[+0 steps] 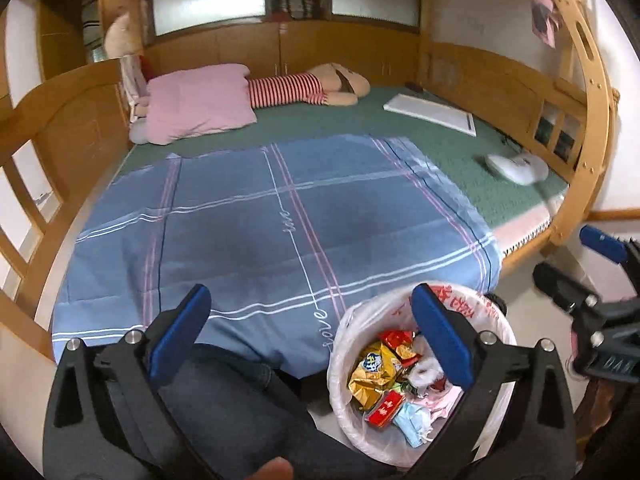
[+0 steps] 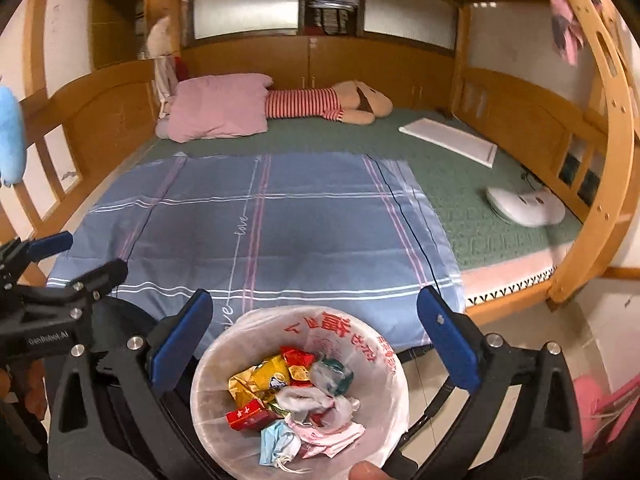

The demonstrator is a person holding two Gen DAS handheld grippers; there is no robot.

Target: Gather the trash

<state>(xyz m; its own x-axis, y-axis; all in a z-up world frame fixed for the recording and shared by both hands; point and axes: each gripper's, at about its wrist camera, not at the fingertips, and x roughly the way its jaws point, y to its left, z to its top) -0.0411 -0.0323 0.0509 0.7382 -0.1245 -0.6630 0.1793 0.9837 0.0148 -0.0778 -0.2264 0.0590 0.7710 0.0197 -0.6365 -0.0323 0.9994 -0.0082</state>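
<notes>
The blue-padded fingers (image 1: 442,334) of the left gripper (image 1: 310,332) stand spread wide with nothing between them, and the right gripper (image 2: 314,338) shows the same wide, empty spread in its own view, its blue pads (image 2: 448,340) flanking the mouth of the bin below without touching it; such openness fits hands that have nothing to carry at this moment. Directly under both tools sits the round white waste bin lined with a translucent plastic bag printed in red characters (image 2: 382,354), placed on the floor just beside the foot of the bed so that rubbish taken off the bedding has only a short way to fall. Inside it lies the collected trash (image 2: 288,396): gold and red snack wrappers, a small red box, crumpled white tissue, a pale blue face mask and a pinkish packet. A dark trouser leg (image 1: 224,392) fills the space between the left fingers and the bin. Beyond, the blue plaid sheet with pink and white stripes (image 1: 256,220) shows no litter on it, which suggests the task is near its end; the pink pillow (image 1: 198,100), the long striped plush toy (image 1: 308,88), a flat white board (image 1: 434,114) and a white rounded object (image 1: 518,166) rest farther up the green bed cover (image 1: 460,148), belongings rather than rubbish by the look of them
</notes>
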